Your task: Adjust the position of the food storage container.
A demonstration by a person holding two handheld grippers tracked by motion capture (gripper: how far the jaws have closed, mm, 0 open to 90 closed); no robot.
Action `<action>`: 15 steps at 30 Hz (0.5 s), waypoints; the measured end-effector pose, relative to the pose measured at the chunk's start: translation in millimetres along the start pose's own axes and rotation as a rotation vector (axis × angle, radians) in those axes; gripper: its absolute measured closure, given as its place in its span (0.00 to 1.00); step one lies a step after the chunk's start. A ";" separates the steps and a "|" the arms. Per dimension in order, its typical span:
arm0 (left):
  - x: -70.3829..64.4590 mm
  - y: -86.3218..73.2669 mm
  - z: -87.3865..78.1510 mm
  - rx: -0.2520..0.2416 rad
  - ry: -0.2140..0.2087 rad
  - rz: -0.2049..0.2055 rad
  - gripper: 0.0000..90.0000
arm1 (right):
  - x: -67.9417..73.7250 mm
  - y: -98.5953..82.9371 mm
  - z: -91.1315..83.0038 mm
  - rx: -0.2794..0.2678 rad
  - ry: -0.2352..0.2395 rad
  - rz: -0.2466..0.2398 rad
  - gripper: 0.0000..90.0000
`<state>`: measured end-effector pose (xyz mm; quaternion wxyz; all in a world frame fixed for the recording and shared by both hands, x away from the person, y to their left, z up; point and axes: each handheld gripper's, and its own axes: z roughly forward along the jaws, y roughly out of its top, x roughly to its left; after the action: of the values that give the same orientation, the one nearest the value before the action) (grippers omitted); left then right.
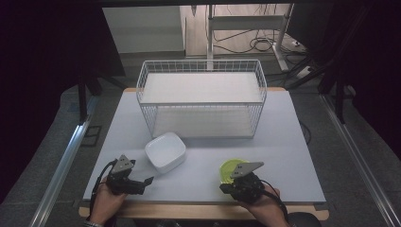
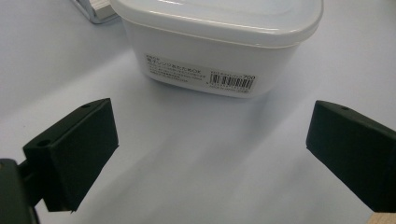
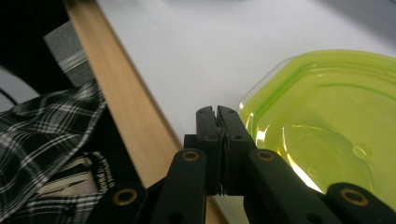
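A white square plastic container (image 1: 165,151) sits on the table in front of the wire basket; in the left gripper view the container (image 2: 219,42) carries a barcode label on its near wall. My left gripper (image 1: 142,182) is open just short of it, its jaws wide apart over bare table (image 2: 210,154). A yellow-green translucent lid (image 1: 229,169) lies flat at the front right; the lid (image 3: 327,121) is right beside my right gripper (image 3: 217,112), which is shut with nothing between its jaws. In the high view the right gripper (image 1: 243,182) partly covers the lid.
A white wire basket (image 1: 202,99) stands on its side at the back middle, open side toward me. The table's wooden front edge (image 3: 126,107) runs close under the right gripper, with a plaid sleeve (image 3: 51,126) beyond it. Table legs and cables lie on the floor behind.
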<state>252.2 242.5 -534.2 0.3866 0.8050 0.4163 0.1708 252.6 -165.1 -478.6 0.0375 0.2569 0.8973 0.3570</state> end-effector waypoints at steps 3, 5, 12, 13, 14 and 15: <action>-0.3 0.1 0.5 0.001 0.000 0.000 0.02 | -9.1 -1.8 -2.7 -0.006 -0.016 0.026 0.98; -0.3 0.1 0.9 0.002 0.001 0.000 0.02 | -11.0 0.0 -2.7 -0.020 0.004 0.038 0.98; -0.3 0.1 1.7 0.007 0.005 0.005 0.02 | -8.1 27.2 10.2 -0.031 -0.008 -0.039 0.98; -0.3 0.1 1.7 0.007 0.005 0.005 0.02 | -8.1 27.2 10.2 -0.031 -0.008 -0.039 0.98; -0.1 0.1 1.6 0.006 0.006 0.002 0.02 | -13.1 32.1 17.3 -0.016 -0.028 -0.050 0.98; 0.0 0.1 1.6 0.005 0.006 0.000 0.02 | -15.2 33.1 19.5 -0.014 -0.032 -0.053 0.98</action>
<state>253.2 241.7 -535.2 0.3832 0.8057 0.4177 0.1721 285.1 -140.1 -473.0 0.0628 0.2386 0.9006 0.3578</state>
